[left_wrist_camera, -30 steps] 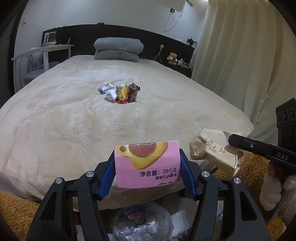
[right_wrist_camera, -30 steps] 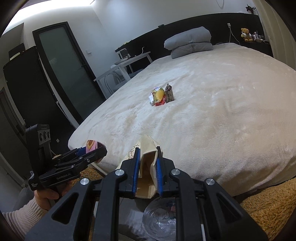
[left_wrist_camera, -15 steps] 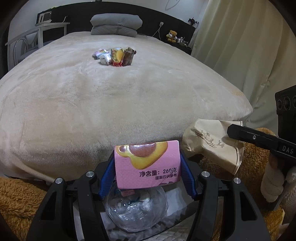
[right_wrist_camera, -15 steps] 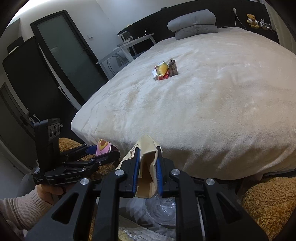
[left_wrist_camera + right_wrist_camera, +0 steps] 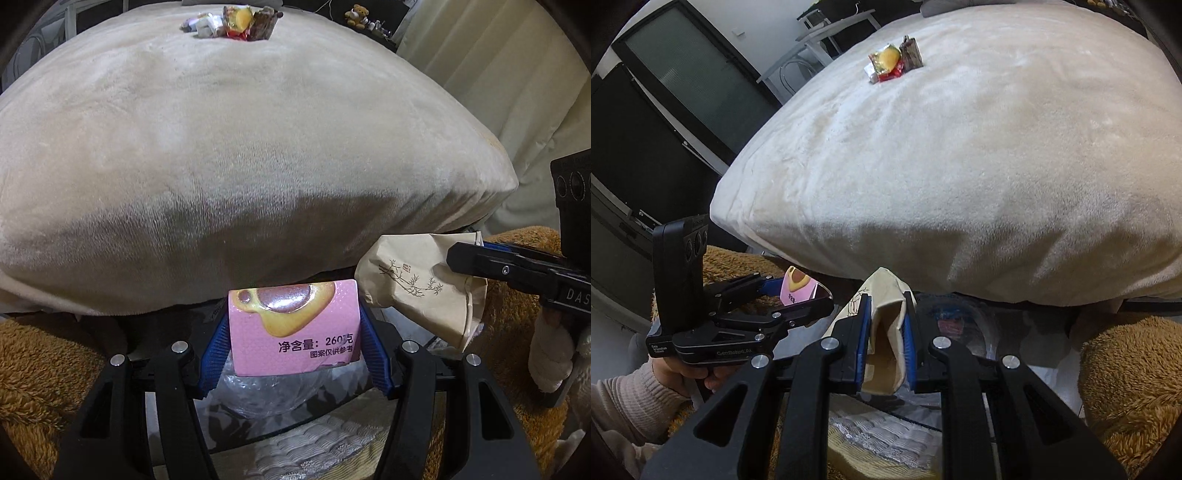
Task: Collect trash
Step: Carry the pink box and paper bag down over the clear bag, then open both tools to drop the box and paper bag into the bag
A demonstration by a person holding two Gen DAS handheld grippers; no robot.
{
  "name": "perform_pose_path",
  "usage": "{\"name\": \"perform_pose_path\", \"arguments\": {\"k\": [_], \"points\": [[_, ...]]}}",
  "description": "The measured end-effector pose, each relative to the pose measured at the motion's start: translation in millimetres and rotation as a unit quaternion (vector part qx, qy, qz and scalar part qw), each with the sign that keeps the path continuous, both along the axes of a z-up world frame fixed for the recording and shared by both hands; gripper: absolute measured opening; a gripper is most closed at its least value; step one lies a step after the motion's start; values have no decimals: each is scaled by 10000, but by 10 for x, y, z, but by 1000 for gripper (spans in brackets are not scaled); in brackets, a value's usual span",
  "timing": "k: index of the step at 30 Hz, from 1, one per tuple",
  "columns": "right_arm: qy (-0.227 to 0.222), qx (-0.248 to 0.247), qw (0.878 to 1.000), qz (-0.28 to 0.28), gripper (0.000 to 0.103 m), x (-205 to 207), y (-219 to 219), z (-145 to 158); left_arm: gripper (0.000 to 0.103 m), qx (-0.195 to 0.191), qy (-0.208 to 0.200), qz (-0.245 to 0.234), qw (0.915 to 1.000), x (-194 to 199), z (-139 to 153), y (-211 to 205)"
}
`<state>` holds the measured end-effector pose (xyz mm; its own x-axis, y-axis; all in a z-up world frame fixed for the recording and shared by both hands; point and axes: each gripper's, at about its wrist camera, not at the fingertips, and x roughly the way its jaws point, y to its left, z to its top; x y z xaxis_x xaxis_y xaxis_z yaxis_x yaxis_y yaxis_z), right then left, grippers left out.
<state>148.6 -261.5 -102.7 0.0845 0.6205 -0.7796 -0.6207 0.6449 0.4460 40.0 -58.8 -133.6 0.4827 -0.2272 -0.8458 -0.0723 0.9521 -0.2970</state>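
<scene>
My left gripper [image 5: 293, 332] is shut on a pink snack box [image 5: 295, 325] and holds it over a bin lined with a clear plastic bag [image 5: 266, 391] at the foot of the bed. My right gripper [image 5: 886, 332] is shut on a beige paper bag [image 5: 884, 325], also low beside the bin [image 5: 960, 325]. The paper bag [image 5: 417, 291] shows at the right of the left wrist view, and the pink box [image 5: 798, 290] at the left of the right wrist view. A pile of snack wrappers [image 5: 236, 24] lies far back on the bed [image 5: 221, 147].
A brown shaggy rug [image 5: 33, 369] covers the floor around the bin. Cream curtains [image 5: 498, 74] hang at the right. A dark door [image 5: 683, 81] and a white desk [image 5: 820, 37] stand left of the bed. A patterned mat [image 5: 886, 435] lies under the bin.
Both grippers have dropped lower, from bed height down to the bin at the foot of the bed, each still holding its item. The bin now sits right under the fingers.
</scene>
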Motion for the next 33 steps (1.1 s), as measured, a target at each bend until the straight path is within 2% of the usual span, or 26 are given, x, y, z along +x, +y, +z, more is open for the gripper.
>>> {"name": "perform_pose_path", "arguments": {"k": [7,19,33], "points": [[451,-519,9976,70,17,86,126,-270,61,-162,540,-6,9984,76,-226,33],[1036,-1226,9870,103,18,156,262,-623,61,-362,1377,-108,9897,142,-562,35],[1210,-1722,9772,283,18,142,390,-828,61,-412,1789,-195,9828,146,-712,3]]}}
